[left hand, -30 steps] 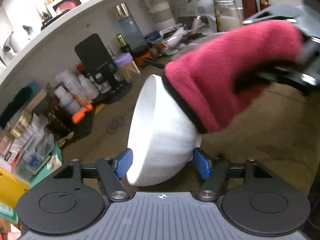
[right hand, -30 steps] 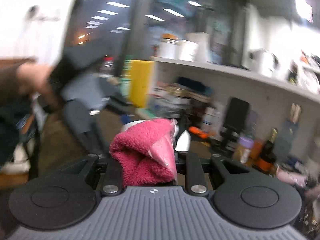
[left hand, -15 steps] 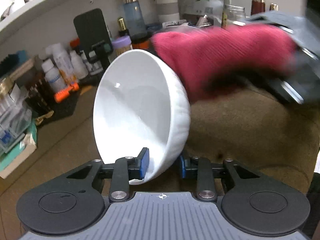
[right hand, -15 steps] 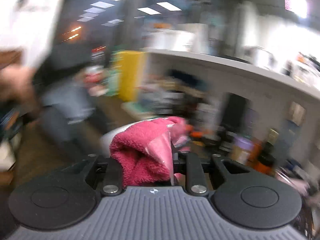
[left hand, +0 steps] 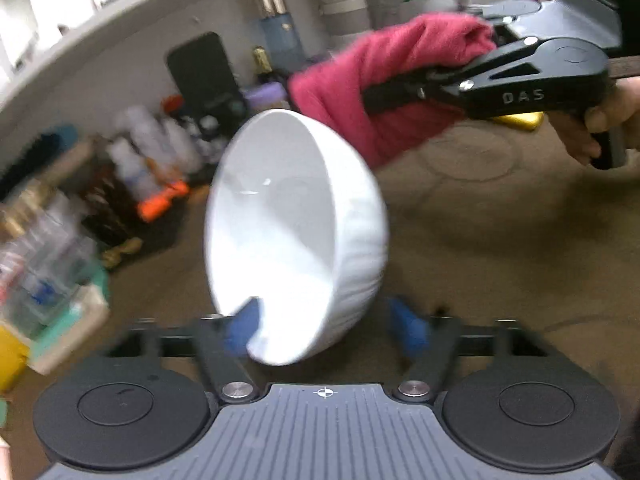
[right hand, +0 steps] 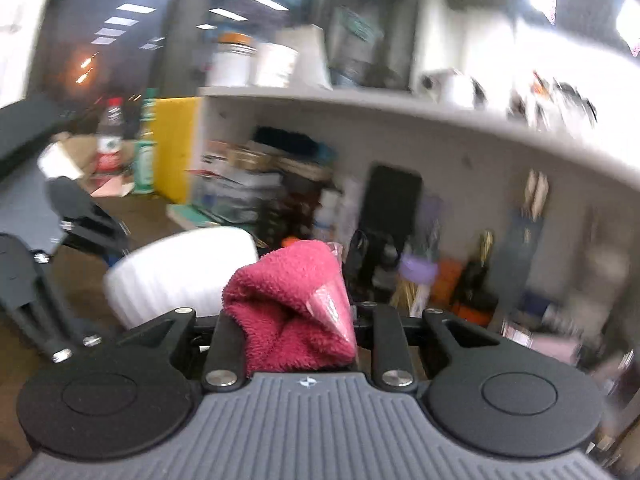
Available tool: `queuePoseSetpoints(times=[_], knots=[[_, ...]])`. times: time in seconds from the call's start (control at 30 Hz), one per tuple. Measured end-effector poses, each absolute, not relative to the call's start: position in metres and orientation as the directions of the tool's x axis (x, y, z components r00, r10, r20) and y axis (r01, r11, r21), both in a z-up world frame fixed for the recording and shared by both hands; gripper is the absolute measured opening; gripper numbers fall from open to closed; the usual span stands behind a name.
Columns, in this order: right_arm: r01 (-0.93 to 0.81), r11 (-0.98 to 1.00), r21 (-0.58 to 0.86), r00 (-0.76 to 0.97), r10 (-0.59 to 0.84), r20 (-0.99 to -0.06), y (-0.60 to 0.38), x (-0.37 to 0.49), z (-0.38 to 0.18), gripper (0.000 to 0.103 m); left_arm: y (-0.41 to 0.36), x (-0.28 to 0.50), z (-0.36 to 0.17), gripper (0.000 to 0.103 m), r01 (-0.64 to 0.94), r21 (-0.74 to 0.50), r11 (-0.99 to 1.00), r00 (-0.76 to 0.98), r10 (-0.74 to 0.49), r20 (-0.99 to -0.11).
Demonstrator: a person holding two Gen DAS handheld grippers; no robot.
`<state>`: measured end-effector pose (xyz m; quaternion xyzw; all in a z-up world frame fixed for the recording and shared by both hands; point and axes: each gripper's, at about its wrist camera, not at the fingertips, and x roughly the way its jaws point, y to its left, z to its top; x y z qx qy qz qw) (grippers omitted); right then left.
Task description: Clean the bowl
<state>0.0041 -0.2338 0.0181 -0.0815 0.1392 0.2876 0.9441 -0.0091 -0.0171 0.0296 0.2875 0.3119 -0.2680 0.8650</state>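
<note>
Left wrist view: white bowl (left hand: 296, 236) tilted on edge, frame centre, between the left tongs (left hand: 324, 328).
Left tongs: blue pads (left hand: 408, 330) opening; right pad clear of the wall.
Right tongs (left hand: 384, 94): upper right, clamped together on the pink cloth (left hand: 372, 84).
Handling: judged rigid, glazed, slippery, breakable.
Hold point: the rim, one pad inside, one outside.
Support: brown desk (left hand: 500, 232) below.

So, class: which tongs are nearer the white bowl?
Left. The left tongs straddle the white bowl, jaws opening around its lower edge. The right tongs, shut on the pink cloth, sit beyond its upper rim.
</note>
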Motion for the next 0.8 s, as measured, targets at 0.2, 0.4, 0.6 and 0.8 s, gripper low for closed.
queuePoseSetpoints(times=[0.2,0.4,0.6,0.8], knots=[[-0.554,0.832,-0.023,0.793,0.519,-0.319,-0.246,0.016,0.006,0.025,-0.023,-0.016,0.034,0.033,0.631,0.358,0.689,0.68,-0.268,-0.683],[-0.621,0.782,-0.06,0.764,0.586,-0.269,-0.243,-0.005,0.018,0.025,-0.034,-0.028,0.047,0.009,0.73,0.233,0.643,0.56,-0.367,-0.743],[-0.791,0.539,-0.289,0.609,0.737,-0.292,-0.209,-0.058,0.022,0.025,-0.022,-0.026,0.058,0.014,0.709,0.231,0.667,0.574,-0.355,-0.737],[-0.842,0.404,-0.358,0.518,0.79,-0.328,-0.202,-0.093,0.028,0.024,-0.019,-0.025,0.056,0.032,0.674,0.311,0.67,0.623,-0.289,-0.726]])
